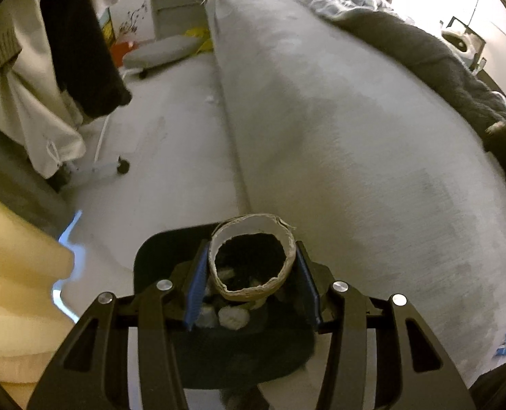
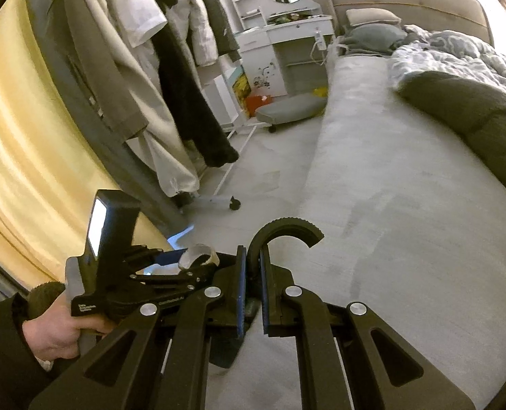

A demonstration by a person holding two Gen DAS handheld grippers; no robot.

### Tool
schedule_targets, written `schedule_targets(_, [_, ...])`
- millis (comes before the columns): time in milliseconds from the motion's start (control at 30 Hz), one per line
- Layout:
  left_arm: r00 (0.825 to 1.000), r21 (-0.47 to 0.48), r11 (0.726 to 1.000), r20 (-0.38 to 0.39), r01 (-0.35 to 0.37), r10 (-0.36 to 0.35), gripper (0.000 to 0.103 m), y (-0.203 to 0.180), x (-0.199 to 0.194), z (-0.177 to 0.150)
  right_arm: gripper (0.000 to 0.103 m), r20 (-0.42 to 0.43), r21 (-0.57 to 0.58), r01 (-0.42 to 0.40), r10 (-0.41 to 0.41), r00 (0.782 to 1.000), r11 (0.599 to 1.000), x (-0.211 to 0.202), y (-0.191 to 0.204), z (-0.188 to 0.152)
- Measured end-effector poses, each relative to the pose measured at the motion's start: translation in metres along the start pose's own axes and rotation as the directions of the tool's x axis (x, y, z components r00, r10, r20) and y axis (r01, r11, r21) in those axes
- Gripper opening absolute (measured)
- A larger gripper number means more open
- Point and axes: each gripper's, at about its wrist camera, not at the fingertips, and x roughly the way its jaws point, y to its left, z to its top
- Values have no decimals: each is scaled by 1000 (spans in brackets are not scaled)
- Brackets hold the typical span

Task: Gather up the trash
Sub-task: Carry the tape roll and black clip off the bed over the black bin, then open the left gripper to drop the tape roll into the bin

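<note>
Above the black bin [image 1: 150, 256] on the pale floor [image 1: 157, 157] beside the bed [image 1: 338, 130], the left tool [image 1: 251, 275] is holding a cardboard tube [image 1: 253, 294], its blue pads [image 1: 195, 290] pressing on the tube's two sides. The tube's open end is facing the camera, so its long axis is running away from the lens and downward, toward the bin's mouth, where a few crumpled white scraps [image 1: 232, 317] are already lying.

The right tool [image 2: 252, 285] is standing nearly closed, its pads gripping a black curved handle [image 2: 283, 230] that arches up out of the jaws; this looks like the bin's own handle, though the join is hidden. In the right view a hand [image 2: 55, 328] is gripping the left device, with the tube [image 2: 198, 256] showing at its tip.

Judging by its frayed rim, the tube is looking light, thin-walled and easily crushed; a mid-length pinch across the round wall, as now, seems right, with only gentle pressure. Being dry and rough, it is unlikely to slip, and it should be dropping end-first once let go.
</note>
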Motion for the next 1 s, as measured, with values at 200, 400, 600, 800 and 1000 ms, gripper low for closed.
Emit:
schedule_targets(200, [996, -19, 999, -83, -28, 26, 51, 21, 14, -10, 8, -41, -28, -32, 31, 999, 999, 24, 21, 4])
schedule_targets(400, [986, -36, 999, -165, -37, 30, 51, 43, 25, -19, 8, -111, -55, -57, 51, 993, 997, 55, 37, 2])
schedule_targets(600, [971, -52, 998, -240, -33, 20, 51, 59, 33, -29, 8, -148, -71, -80, 69, 987, 994, 74, 52, 6])
schedule_targets(800, [964, -74, 997, -267, -24, 3, 59, 75, 35, -35, 8, -200, -81, -86, 69, 977, 993, 99, 62, 4])
schedule_targets(1000, [966, -92, 996, -258, -13, -11, 70, 87, 31, -37, 7, -257, -67, -65, 46, 965, 996, 124, 58, -2])
